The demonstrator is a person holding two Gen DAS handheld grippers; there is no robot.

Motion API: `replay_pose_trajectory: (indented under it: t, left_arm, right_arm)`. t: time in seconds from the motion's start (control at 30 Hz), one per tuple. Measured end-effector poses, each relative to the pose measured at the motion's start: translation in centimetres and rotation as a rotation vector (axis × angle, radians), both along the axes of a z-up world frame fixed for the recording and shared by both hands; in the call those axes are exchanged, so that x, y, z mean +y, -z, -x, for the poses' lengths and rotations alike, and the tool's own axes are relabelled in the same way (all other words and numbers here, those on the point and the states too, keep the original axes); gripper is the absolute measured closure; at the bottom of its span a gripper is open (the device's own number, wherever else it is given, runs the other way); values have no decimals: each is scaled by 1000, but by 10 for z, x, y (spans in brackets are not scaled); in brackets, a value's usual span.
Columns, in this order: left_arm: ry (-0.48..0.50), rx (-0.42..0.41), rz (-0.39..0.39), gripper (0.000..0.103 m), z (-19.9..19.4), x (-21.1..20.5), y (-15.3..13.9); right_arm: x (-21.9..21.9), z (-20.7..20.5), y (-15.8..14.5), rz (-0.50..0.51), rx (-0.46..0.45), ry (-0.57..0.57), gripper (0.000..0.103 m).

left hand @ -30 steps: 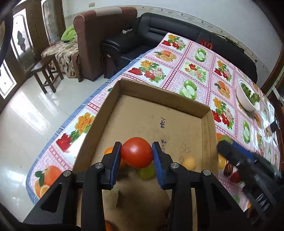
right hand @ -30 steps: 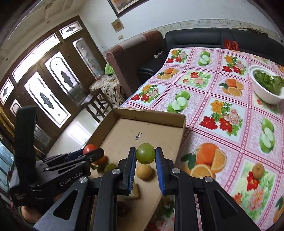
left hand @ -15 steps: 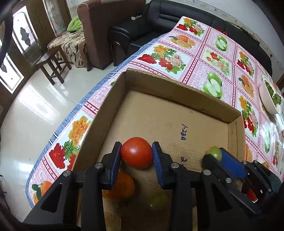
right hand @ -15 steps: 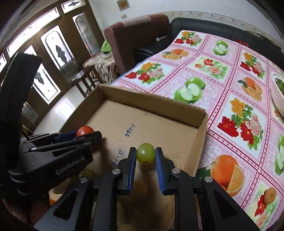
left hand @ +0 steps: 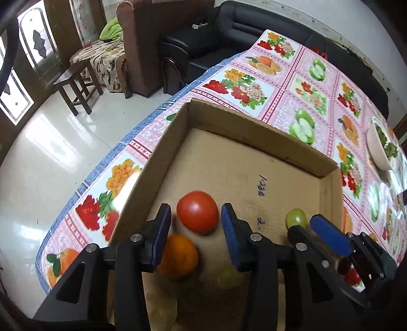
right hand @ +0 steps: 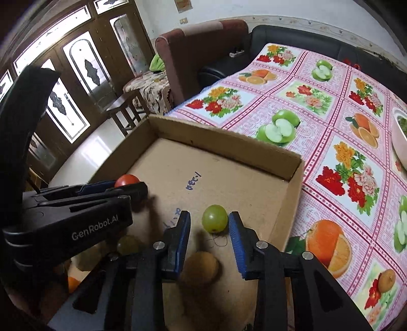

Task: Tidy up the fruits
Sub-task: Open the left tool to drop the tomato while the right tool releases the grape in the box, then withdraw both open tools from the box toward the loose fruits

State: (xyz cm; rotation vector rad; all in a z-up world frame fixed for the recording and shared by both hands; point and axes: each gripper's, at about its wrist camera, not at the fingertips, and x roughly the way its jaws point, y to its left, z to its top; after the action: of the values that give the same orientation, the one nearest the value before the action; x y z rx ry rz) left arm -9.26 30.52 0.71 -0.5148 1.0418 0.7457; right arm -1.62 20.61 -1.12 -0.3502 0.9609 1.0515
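Round red tomato (left hand: 197, 212) and small green fruit (right hand: 215, 218) sit loose between the wide-spread left gripper (left hand: 195, 224) and right gripper (right hand: 209, 229), inside the shallow cardboard box (left hand: 257, 142); either may roll if nudged on withdrawal.

White wall (right hand: 229, 10) with a patterned border strip along its lower part. Dark wooden doors (right hand: 76, 66) with arched frosted panes, daylight coming through; a small framed picture (right hand: 182, 3) above. Glossy pale tiled floor (left hand: 45, 152) reflecting the window light. Brown armchair (right hand: 201, 43) beside a black leather sofa (left hand: 216, 33) that runs along the wall. Green cushion (left hand: 112, 29) on a seat draped in patterned cloth (left hand: 106, 58). Small dark wooden stool (left hand: 76, 86) just beside it. Worktop covered by a pink checked oilcloth (right hand: 318, 112) printed with fruit and flowers, blue edging.
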Motion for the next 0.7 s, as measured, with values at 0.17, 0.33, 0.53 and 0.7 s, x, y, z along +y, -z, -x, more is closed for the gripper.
replay_pose_trajectory:
  t: [0.17,0.33,0.53,0.7]
  left_arm:
    - [-12,-52,-7,64,18,-17,-17]
    - [11,-96,-49,60,28,-46,-36]
    - [90,-122,-75,57,28,-86,-49]
    - [158,-135,-69,57,26,-118,-55]
  right_arm:
    - [-24,6,-19,-54,-5,35,68]
    - [-73,13,-42,-135,7,85,67]
    - [-138,11,-60,-187,5,182,63]
    - [-191,5,-67,-204,-4,264,62]
